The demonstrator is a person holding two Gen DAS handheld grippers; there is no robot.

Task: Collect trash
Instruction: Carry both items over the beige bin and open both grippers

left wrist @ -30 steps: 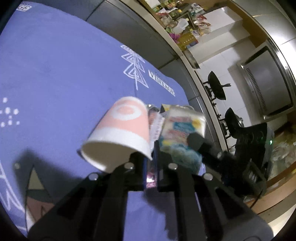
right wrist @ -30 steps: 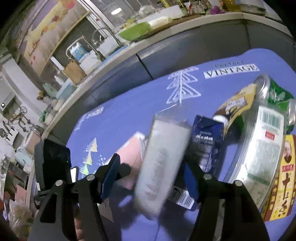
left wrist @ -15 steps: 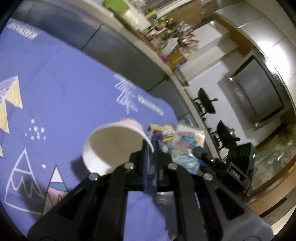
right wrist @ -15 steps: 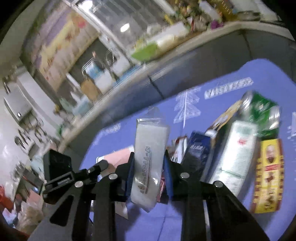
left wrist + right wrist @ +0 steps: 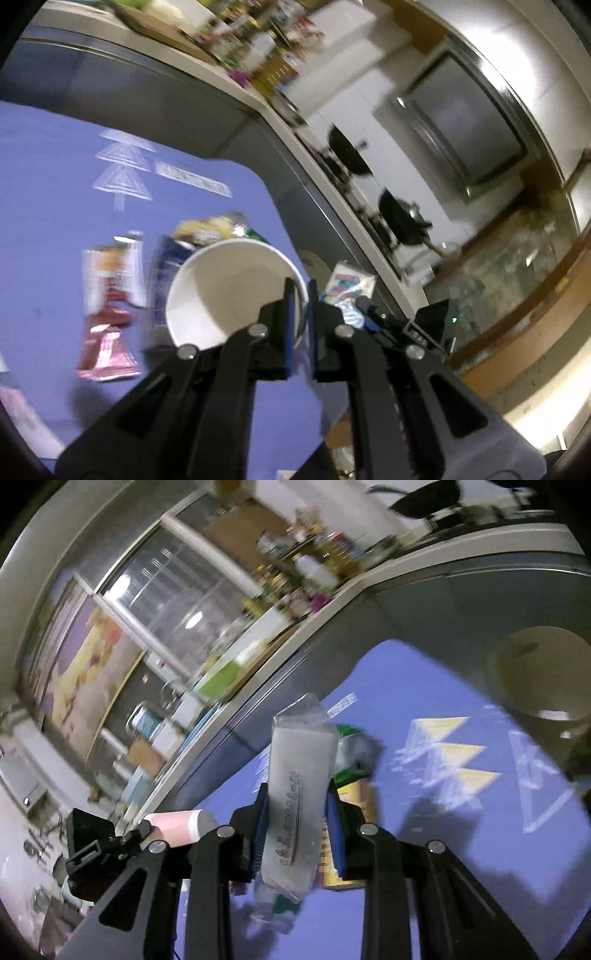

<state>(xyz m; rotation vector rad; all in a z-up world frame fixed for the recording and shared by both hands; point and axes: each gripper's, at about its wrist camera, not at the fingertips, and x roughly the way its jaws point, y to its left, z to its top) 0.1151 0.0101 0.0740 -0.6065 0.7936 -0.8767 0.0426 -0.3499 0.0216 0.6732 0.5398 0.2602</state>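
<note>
My left gripper point(image 5: 301, 325) is shut on the rim of a pink-and-white paper cup point(image 5: 225, 291), held above the purple cloth with its mouth facing the camera. My right gripper point(image 5: 295, 830) is shut on a clear plastic packet point(image 5: 299, 797) with white contents, lifted off the table. That packet point(image 5: 347, 291) and the right gripper show at the right in the left wrist view. The cup point(image 5: 181, 825) shows low left in the right wrist view. On the cloth lie a red-and-white wrapper point(image 5: 107, 295), a dark blue carton point(image 5: 162, 273), a yellow packet point(image 5: 207, 229) and a yellow box point(image 5: 354, 805).
The purple cloth point(image 5: 55, 184) covers a dark table. A round pale bin opening point(image 5: 543, 675) is at the right in the right wrist view. A kitchen counter with shelves, black stools point(image 5: 347, 151) and a steel door lie beyond the table.
Both grippers rose and swung away from the trash pile with the cup and the packet. The cup tipped so its mouth faces the camera. The bin opening came into the right view.
</note>
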